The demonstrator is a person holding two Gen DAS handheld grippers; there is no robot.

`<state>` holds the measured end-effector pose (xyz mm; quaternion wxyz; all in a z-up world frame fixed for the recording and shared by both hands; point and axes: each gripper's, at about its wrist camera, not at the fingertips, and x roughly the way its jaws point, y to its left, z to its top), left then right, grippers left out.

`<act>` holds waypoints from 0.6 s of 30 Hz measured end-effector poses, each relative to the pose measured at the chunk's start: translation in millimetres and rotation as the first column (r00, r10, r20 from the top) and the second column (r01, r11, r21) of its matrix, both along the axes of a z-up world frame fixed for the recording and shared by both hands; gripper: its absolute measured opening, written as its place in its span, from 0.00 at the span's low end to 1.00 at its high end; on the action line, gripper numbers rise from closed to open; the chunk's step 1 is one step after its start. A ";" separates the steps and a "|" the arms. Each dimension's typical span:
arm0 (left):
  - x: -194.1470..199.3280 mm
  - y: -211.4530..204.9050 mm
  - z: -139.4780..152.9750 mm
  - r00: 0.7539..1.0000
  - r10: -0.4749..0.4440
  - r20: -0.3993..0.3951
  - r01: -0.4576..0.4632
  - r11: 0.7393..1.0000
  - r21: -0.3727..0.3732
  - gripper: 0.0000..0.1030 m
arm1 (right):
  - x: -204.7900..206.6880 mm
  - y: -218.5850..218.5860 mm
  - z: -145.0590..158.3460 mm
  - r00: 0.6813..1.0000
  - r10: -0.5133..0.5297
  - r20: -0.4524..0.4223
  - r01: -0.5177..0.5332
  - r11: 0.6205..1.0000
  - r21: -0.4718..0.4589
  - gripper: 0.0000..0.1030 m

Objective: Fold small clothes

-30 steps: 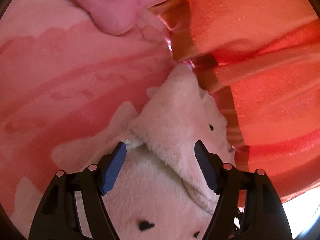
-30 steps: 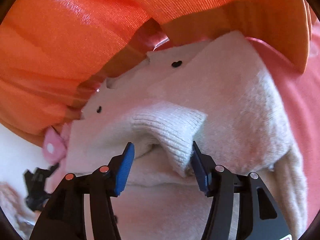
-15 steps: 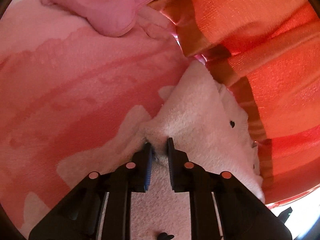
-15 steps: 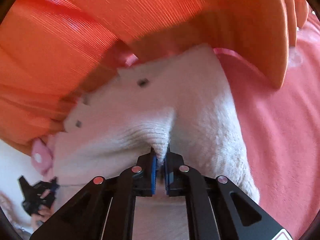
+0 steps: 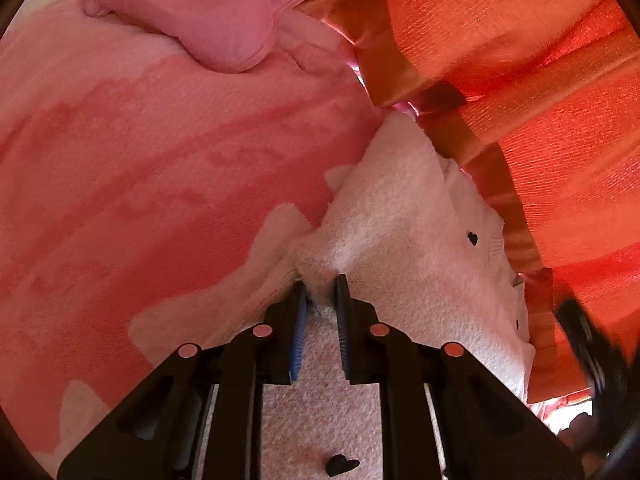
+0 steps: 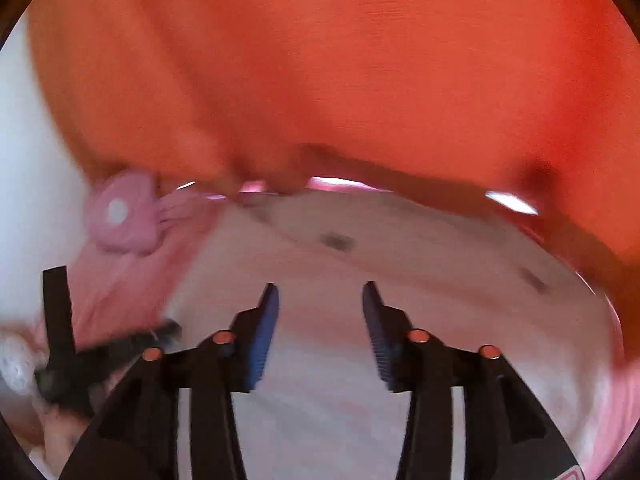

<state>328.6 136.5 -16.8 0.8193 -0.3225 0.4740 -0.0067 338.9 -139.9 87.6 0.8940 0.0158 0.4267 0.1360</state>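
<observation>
Fuzzy knit garment [image 5: 400,240], plush pink blanket [image 5: 140,160], ribbed orange cloth [image 5: 540,60]

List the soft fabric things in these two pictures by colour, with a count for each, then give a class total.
White fluffy knitted garment with small black hearts: 1
Pink plush bedcover: 1
Pink stuffed cushion with a white round button: 1
Orange ribbed curtain fabric: 1
Total: 4

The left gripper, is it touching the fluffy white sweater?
Touching. In the left wrist view the left gripper has its blue pads closed on a bunched fold of the white sweater, with the fabric squeezed between them.
</observation>
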 end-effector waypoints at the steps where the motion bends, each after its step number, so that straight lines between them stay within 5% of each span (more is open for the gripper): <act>1: -0.3 0.7 0.0 1.000 0.001 -0.004 -0.001 1.000 -0.006 0.14 | 25.6 27.5 -10.9 0.999 0.035 -0.030 -0.035 0.999 -0.011 0.42; 3: 0.6 2.3 -0.5 1.000 -0.002 -0.010 0.002 1.000 -0.019 0.13 | 56.3 55.5 -24.8 0.998 0.044 -0.037 -0.046 0.998 -0.034 0.42; 5: 2.5 4.6 -1.4 1.000 -0.006 -0.014 0.006 0.999 -0.034 0.14 | 80.4 70.1 -41.5 0.998 0.035 -0.055 -0.037 0.999 -0.038 0.58; 7: 3.7 6.9 -2.4 1.000 -0.004 -0.020 0.003 0.999 -0.054 0.14 | 103.5 88.2 -68.4 0.993 0.031 -0.112 -0.037 0.998 -0.051 0.63; 9: 5.1 8.0 -2.9 1.000 -0.003 -0.023 0.002 0.998 -0.062 0.13 | 109.1 99.7 -79.1 0.993 0.025 -0.113 -0.038 0.992 -0.116 0.36; 10: 5.4 8.0 -2.7 1.000 -0.003 -0.024 0.002 0.998 -0.062 0.13 | 111.1 103.9 -76.9 0.992 0.053 -0.111 -0.063 0.994 -0.086 0.09; 14: 6.4 6.5 -1.6 1.000 0.001 -0.028 -0.003 0.999 -0.052 0.13 | 118.9 109.1 -49.9 1.000 0.028 -0.010 -0.028 1.000 -0.001 0.06; 16: 7.5 3.0 -0.4 1.000 -0.003 -0.023 0.002 1.000 -0.028 0.13 | 138.5 121.2 -82.0 0.994 0.002 -0.106 -0.014 0.994 -0.112 0.06; 18: 6.1 1.1 0.6 1.000 -0.005 -0.019 0.005 1.000 -0.018 0.13 | 140.0 121.6 -84.3 0.995 -0.015 -0.097 0.005 0.994 -0.107 0.07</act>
